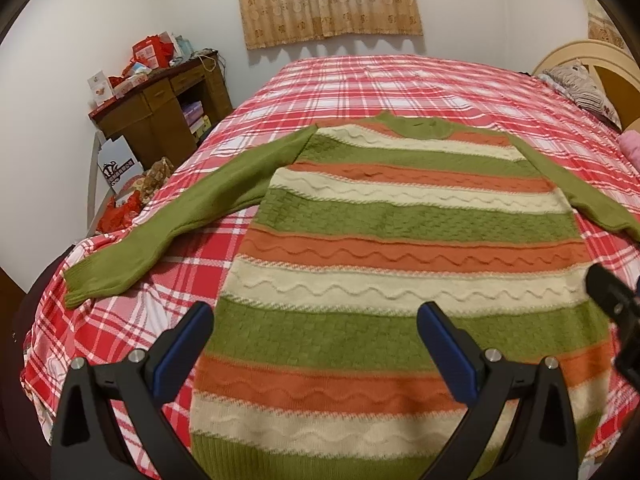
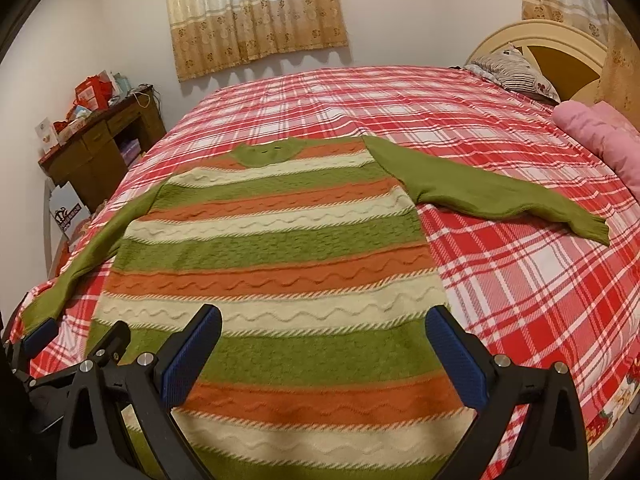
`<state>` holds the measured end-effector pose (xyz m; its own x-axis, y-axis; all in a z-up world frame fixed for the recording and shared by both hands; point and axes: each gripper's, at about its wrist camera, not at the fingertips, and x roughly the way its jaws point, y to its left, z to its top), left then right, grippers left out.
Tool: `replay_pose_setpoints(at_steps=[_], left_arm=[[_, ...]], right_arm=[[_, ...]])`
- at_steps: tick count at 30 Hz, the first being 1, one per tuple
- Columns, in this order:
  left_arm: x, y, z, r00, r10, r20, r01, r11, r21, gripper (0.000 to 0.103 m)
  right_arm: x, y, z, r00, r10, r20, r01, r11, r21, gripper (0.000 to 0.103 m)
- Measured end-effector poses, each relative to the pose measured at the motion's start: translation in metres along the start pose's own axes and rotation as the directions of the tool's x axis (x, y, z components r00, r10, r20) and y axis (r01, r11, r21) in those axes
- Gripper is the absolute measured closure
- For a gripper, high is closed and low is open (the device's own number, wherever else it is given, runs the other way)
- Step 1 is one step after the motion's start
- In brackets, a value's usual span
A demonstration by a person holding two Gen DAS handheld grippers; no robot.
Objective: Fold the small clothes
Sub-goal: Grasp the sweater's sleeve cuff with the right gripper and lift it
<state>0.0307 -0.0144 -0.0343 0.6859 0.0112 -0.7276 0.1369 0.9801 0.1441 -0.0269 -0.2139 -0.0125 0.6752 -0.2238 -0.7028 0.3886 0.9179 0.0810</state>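
A knitted sweater (image 1: 400, 216) with green, orange and cream stripes lies flat on the bed, collar away from me; it also shows in the right wrist view (image 2: 280, 248). Both green sleeves are spread out: the left sleeve (image 1: 160, 232) and the right sleeve (image 2: 500, 196). My left gripper (image 1: 316, 320) is open and empty, hovering over the lower left body of the sweater. My right gripper (image 2: 324, 328) is open and empty over the lower right body. Each gripper's edge shows in the other's view, the right gripper (image 1: 616, 304) and the left gripper (image 2: 72, 356).
The bed has a red and white plaid cover (image 2: 520, 288). A wooden desk (image 1: 160, 108) piled with boxes stands at the left wall. Pillows (image 2: 516, 68), a pink quilt (image 2: 600, 136) and the headboard (image 2: 544, 36) are at the right. A curtain (image 1: 328, 0) hangs behind.
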Motion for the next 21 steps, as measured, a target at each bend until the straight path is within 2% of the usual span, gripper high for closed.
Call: replay_pose_setpoints(at_steps=[3,6,8,10,12,14,15,16,17,18,19,21], left_arm=[[0.011,-0.001,0.008,1.0,0.014,-0.002,-0.014,1.0,-0.004,0.0],[0.024,0.001,0.02,1.0,-0.02,-0.008,0.02,1.0,-0.008,0.0],[0.028,0.001,0.032,1.0,-0.02,0.023,0.02,1.0,0.003,0.0],[0.033,0.0,0.043,0.998,-0.003,0.067,0.001,1.0,0.021,0.0],[0.043,0.001,0.052,0.993,0.005,0.115,-0.007,1.0,0.024,0.0],[0.057,0.004,0.056,0.993,0.01,0.121,-0.011,1.0,0.012,0.0],[0.065,0.007,0.058,0.994,0.004,0.11,-0.005,1.0,0.002,0.0],[0.075,0.008,0.059,0.996,-0.005,0.093,0.006,1.0,-0.012,0.0],[0.082,0.01,0.059,0.997,-0.01,0.078,0.011,1.0,-0.023,0.0],[0.09,0.012,0.057,0.998,-0.013,0.06,0.015,0.999,-0.038,0.0],[0.093,0.013,0.056,0.998,-0.013,0.055,0.015,0.999,-0.049,0.0],[0.101,0.015,0.05,0.999,-0.011,0.053,0.016,0.996,-0.083,0.0]], right_arm=[[0.007,-0.011,0.01,1.0,-0.026,0.008,0.026,1.0,0.013,0.001],[0.017,-0.028,0.021,0.999,-0.041,0.01,0.041,0.999,0.031,0.001],[0.018,-0.046,0.029,0.996,-0.071,0.046,0.069,0.996,0.05,0.001],[0.019,-0.072,0.037,0.99,-0.106,0.095,0.1,0.993,0.064,0.001],[0.022,-0.104,0.046,0.983,-0.15,0.109,0.141,0.987,0.082,0.001],[0.025,-0.143,0.055,0.975,-0.194,0.107,0.18,0.975,0.132,0.001],[0.027,-0.17,0.059,0.968,-0.224,0.11,0.203,0.964,0.172,0.002],[0.028,-0.196,0.062,0.962,-0.251,0.108,0.224,0.951,0.216,0.007],[0.03,-0.229,0.065,0.956,-0.275,0.097,0.24,0.931,0.276,0.024],[0.032,-0.253,0.066,0.954,-0.289,0.081,0.249,0.913,0.323,0.031],[0.034,-0.288,0.066,0.947,-0.317,0.056,0.27,0.876,0.4,0.038],[0.035,-0.336,0.061,0.93,-0.367,0.032,0.304,0.812,0.498,0.038]])
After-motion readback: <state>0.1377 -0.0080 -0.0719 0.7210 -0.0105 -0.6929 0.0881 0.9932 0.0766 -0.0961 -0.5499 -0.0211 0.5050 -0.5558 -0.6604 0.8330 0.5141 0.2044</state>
